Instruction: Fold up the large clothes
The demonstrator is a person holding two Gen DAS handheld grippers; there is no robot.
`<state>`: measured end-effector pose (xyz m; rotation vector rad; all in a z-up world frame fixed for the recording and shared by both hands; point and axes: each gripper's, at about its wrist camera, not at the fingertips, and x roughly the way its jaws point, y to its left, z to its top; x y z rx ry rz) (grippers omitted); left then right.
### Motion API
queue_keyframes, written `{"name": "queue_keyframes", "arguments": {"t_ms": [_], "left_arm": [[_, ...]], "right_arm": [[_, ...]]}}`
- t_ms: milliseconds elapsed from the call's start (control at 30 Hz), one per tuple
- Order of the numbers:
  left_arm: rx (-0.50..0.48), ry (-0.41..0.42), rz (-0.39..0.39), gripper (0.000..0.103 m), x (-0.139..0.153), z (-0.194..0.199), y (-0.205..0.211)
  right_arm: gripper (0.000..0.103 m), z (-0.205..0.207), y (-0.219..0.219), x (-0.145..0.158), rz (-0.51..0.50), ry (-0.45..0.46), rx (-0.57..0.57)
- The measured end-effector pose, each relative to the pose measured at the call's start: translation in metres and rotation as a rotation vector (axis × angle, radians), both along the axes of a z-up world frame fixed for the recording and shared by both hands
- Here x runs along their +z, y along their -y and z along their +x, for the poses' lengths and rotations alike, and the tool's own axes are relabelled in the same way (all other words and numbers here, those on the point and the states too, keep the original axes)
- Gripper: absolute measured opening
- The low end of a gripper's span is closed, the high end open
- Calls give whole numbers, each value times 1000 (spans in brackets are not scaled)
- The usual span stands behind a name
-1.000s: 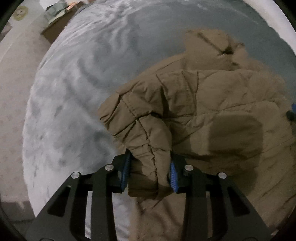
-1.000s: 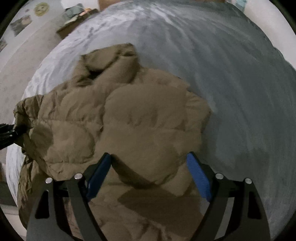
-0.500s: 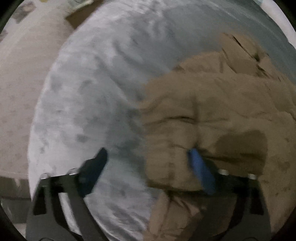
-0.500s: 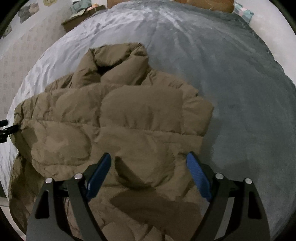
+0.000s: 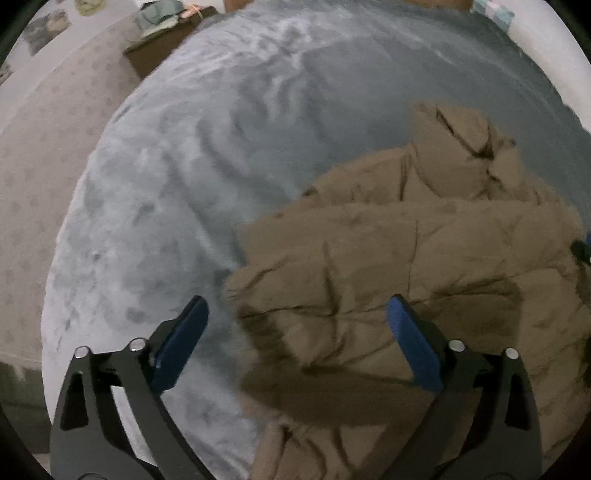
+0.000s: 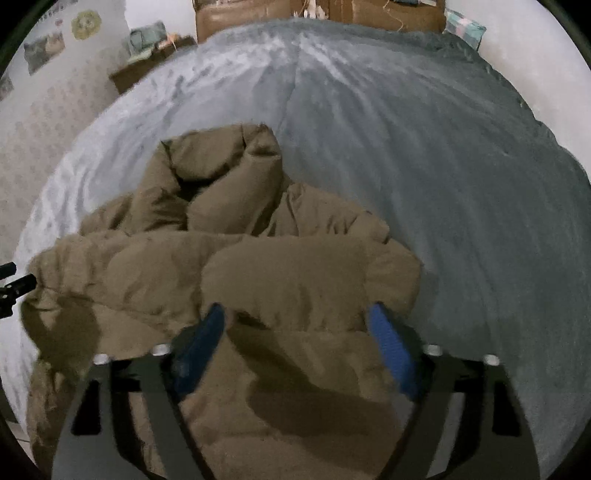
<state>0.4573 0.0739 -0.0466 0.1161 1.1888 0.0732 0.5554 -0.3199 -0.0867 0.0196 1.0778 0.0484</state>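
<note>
Across the bed: grey-blue blanket [image 6: 424, 155] covers it, rippled at upper left of the left wrist view.
jacket: brown puffy jacket [image 6: 288, 280] lies on the blanket, lower centre to lower left in the right wrist view, right half of the left wrist view [image 5: 406, 258]; collar end points to the top of frame.
left hand-held gripper [image 5: 297, 343]: jaws wide apart, just been narrowing a little; jacket edge sits between them, pads not pressing it; left blue pad over the blanket, right pad over the jacket.
right hand-held gripper [image 6: 295, 339]: jaws apart, just been closing; a puffed fold of jacket bulges between the pads, blurred, grip not seen.
background: brown headboard [image 6: 321, 14] at top; low wooden stand [image 6: 147, 62] at upper left.
</note>
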Motion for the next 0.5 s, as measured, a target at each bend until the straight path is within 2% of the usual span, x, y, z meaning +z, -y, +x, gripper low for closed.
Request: {"name": "queue_keyframes", "arguments": {"t_ms": [67, 100, 133, 233, 500], "left_arm": [[-5, -44, -7, 72, -14, 2, 5], [-4, -60, -10, 72, -24, 5, 5], [-2, -61, -18, 72, -30, 8, 6], [-10, -74, -41, 72, -44, 12, 0], [-33, -115, -18, 76, -60, 17, -5]], "right_arm": [[48, 7, -3, -7, -13, -16, -6], [45, 10, -4, -10, -21, -23, -4], [42, 11, -5, -13, -27, -29, -1], [42, 16, -8, -22, -52, -53, 12], [42, 26, -10, -46, -65, -107, 18]]}}
